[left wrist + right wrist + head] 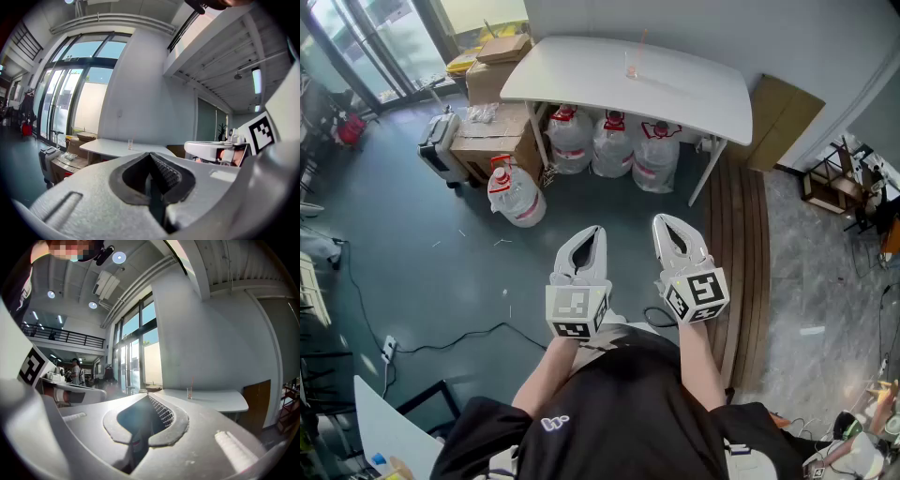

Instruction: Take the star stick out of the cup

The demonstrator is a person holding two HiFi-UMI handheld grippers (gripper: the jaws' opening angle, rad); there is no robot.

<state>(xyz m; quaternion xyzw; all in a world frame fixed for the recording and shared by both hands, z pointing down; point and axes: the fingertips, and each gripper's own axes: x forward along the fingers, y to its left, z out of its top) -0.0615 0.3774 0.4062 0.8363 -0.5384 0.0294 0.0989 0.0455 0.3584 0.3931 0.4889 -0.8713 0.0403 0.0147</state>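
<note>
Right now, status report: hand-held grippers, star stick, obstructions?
Left hand-held gripper shut, empty; right hand-held gripper same. Star stick in cup on table, far ahead. Nothing blocking.

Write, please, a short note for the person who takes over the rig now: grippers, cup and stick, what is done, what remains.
Left gripper: shut, empty.
Right gripper: shut, empty.
Both are held in front of the body, well short of the white table.
The cup stands on that table with the stick in it.
Done: nothing yet.
Left: walk up, open one gripper, grip the stick, lift it out.
</note>
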